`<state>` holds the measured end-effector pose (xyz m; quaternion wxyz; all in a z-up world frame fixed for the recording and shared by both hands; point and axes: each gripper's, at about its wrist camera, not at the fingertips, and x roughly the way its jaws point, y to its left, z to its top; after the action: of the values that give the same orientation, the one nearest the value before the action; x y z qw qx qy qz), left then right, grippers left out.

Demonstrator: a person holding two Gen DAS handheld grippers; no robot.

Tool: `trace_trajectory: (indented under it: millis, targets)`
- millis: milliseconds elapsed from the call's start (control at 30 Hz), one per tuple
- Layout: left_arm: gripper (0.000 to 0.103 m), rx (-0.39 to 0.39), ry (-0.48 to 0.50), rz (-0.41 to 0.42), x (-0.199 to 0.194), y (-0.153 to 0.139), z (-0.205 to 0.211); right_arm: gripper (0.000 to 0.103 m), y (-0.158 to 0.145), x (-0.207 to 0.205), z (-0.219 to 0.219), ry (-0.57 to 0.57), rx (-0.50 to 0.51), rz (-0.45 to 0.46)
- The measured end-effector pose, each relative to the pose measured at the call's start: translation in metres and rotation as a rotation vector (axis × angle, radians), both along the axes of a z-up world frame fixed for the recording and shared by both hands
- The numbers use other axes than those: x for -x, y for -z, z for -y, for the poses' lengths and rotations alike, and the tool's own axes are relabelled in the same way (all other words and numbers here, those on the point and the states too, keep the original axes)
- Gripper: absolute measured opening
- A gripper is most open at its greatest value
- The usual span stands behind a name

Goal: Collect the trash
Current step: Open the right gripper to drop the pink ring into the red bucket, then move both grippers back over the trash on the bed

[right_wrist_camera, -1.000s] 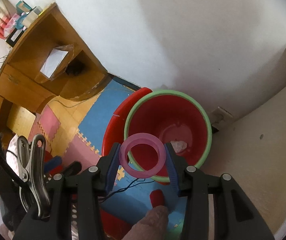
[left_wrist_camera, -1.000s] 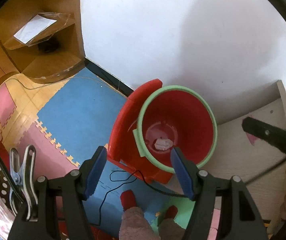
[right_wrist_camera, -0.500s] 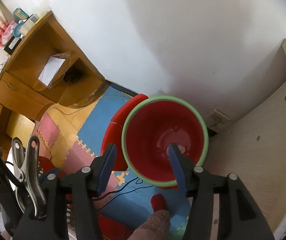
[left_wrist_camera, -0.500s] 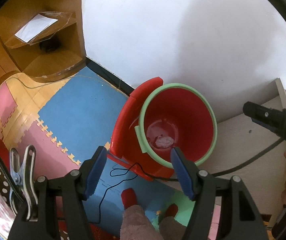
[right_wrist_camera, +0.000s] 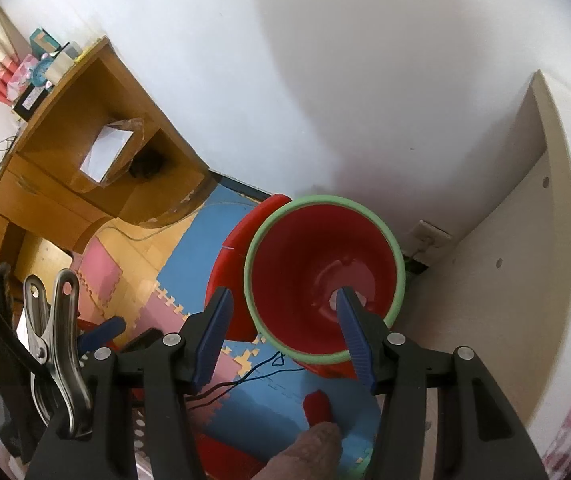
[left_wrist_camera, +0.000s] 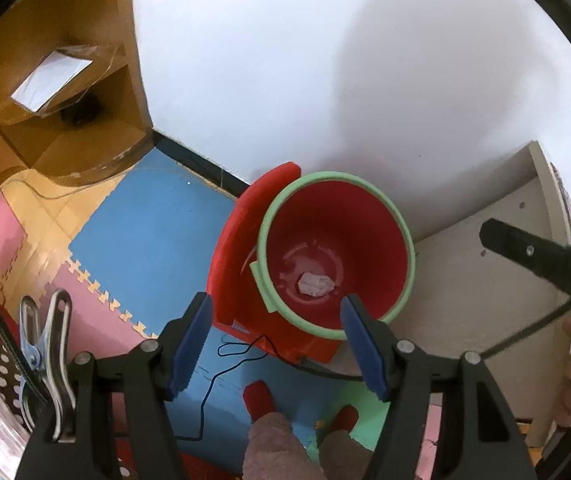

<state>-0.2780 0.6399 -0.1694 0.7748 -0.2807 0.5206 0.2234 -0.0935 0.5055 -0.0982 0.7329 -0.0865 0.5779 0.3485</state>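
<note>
Drop step complete: right gripper (right_wrist_camera: 283,334), fingers just spread and empty, hangs over the red bin (right_wrist_camera: 321,280); left gripper (left_wrist_camera: 277,346) released. Next: seek more trash.

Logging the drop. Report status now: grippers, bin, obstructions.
Left gripper open, empty. Right gripper open, empty, jaws just opened. Crumpled paper in red bin. Nothing blocking bin mouth.
</note>
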Motion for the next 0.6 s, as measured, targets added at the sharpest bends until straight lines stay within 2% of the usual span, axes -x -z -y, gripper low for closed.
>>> trace_trajectory:
  millis: [600]
  targets:
    - [0.07,-0.024,0.079,0.032,-0.01,-0.041,0.031,0.055,-0.052,0.03,0.051,-0.016,-0.099,0.039]
